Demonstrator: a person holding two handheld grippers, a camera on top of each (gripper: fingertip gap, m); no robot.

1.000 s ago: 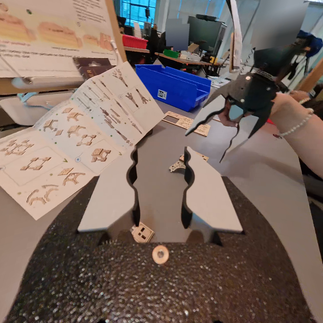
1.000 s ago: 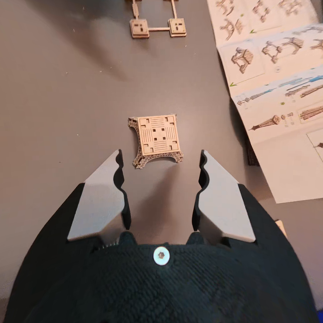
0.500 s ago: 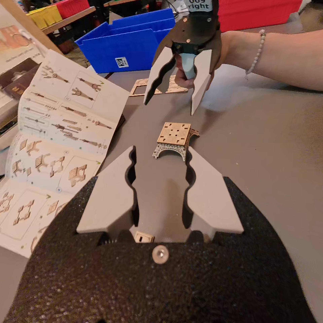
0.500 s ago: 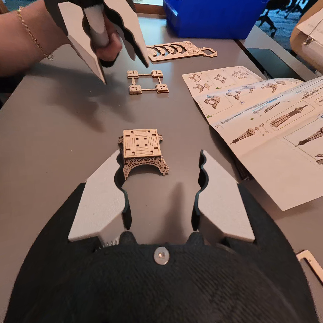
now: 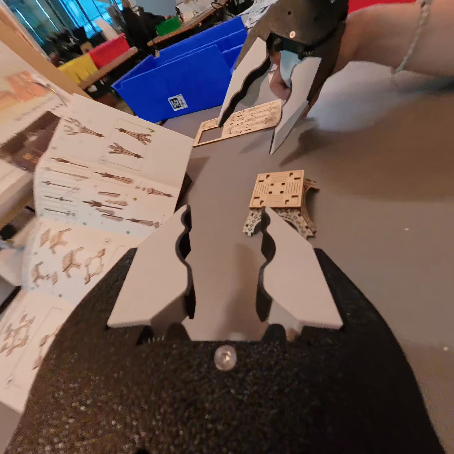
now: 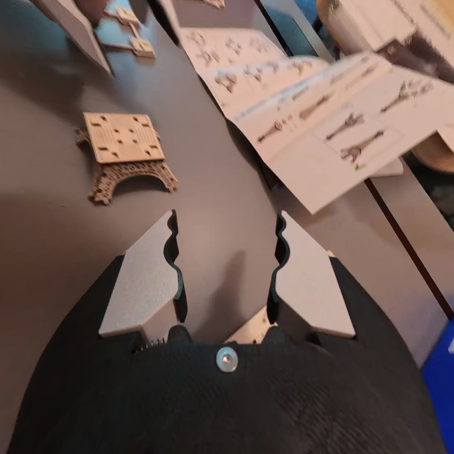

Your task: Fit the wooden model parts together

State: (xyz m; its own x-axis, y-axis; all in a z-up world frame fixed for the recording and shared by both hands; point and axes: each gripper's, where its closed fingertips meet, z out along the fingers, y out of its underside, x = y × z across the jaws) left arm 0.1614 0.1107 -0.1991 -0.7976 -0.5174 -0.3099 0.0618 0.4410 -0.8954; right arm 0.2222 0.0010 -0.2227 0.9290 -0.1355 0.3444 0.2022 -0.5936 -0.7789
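A wooden tower base (image 5: pixel 278 194) with a square slotted top and lattice arched legs stands on the grey table; it also shows in the right wrist view (image 6: pixel 122 147). My left gripper (image 5: pixel 226 211) is open and empty, its right fingertip just in front of the base. My right gripper (image 6: pixel 227 213) is open and empty, to the right of the base; it also shows in the left wrist view (image 5: pixel 248 137), held above the table. A flat wooden parts sheet (image 5: pixel 245 121) lies beyond. A square frame of small wooden blocks (image 6: pixel 137 41) lies far off.
A folded paper instruction sheet (image 5: pixel 98 186) lies left of the base, and shows in the right wrist view (image 6: pixel 307 118). A blue bin (image 5: pixel 181 81) stands at the back. A box (image 6: pixel 405 32) sits at the table's far right edge. Another wooden piece (image 6: pixel 253 326) lies under my right gripper.
Both grippers swung sideways: the base now lies right of my left gripper and left of my right gripper. My right gripper moved toward the parts sheet. Both stay open.
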